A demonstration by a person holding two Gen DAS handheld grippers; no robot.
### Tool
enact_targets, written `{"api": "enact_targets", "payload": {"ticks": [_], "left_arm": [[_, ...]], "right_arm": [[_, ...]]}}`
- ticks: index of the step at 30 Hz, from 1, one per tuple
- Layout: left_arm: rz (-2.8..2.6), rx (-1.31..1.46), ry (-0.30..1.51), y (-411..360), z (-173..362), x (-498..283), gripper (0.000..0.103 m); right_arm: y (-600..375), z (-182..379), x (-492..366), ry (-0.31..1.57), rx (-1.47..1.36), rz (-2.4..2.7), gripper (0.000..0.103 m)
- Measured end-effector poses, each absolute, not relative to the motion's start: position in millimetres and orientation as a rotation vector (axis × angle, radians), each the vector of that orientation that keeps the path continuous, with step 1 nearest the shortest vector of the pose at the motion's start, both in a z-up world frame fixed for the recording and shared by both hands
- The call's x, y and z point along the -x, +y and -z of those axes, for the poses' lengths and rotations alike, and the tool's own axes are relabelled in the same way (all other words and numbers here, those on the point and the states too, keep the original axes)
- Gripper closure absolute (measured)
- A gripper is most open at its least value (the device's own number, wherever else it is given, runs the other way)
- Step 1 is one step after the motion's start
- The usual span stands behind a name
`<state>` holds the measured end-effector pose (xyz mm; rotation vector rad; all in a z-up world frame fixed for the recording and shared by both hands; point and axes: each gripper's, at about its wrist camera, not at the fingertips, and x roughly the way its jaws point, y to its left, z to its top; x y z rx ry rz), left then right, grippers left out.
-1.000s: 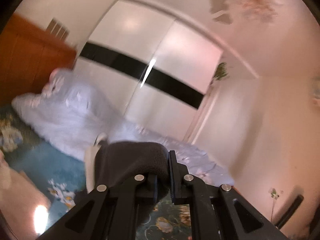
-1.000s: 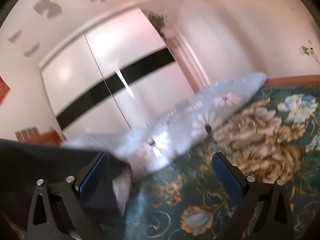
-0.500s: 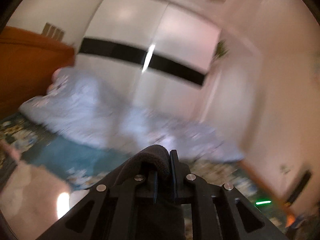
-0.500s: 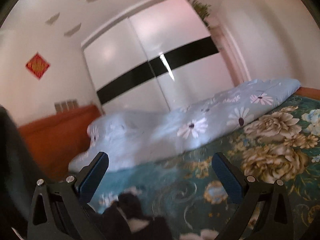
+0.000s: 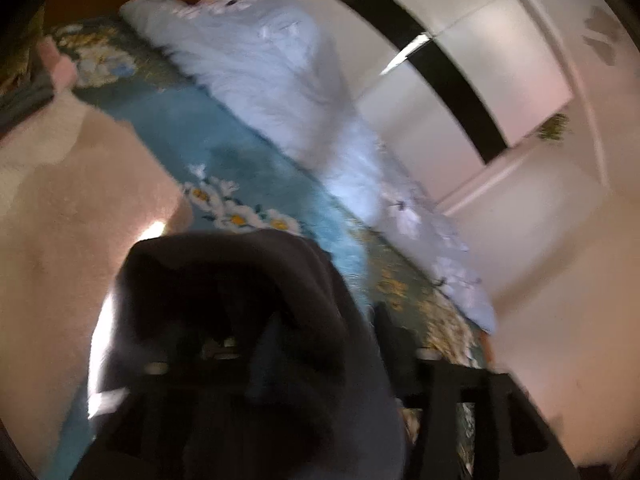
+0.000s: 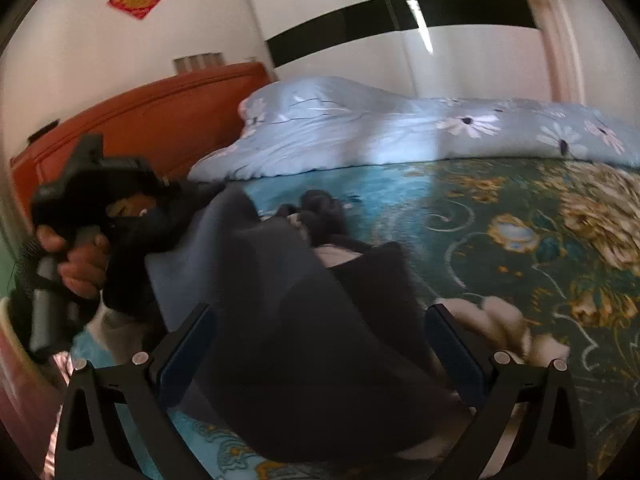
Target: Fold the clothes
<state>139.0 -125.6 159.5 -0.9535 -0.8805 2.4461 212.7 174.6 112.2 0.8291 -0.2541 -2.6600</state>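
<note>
The left gripper (image 6: 176, 204) is pinching the dark garment (image 6: 304, 320) while the right gripper (image 6: 320, 344) is gaping wide over it, so the hanging fabric is risking bunching on the floral bedspread (image 6: 520, 216).

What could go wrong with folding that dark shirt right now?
1. The left tongs pinch only one bunched edge of the dark garment, so it might slip free or fold crooked.
2. The right tongs are open with cloth heaped between them; closing now could grab several layers at once.
3. The blue quilt lies close behind on the bed, so a wide swing might snag it.
</note>
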Motion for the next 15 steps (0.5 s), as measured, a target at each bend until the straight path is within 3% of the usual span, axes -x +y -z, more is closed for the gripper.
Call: {"api": "enact_targets", "payload": {"ticks": [6,15], "left_arm": [[-2.56,0.824,-0.877,-170,-154,-204,0.032],[-2.581,0.96,-0.688,-169,-105,-216,0.032]], "right_arm": [[147,-114,-224,-0.151,-0.813,2.615,0.0],[68,-120,-240,0.107,-0.824,2.617,0.0]]}}
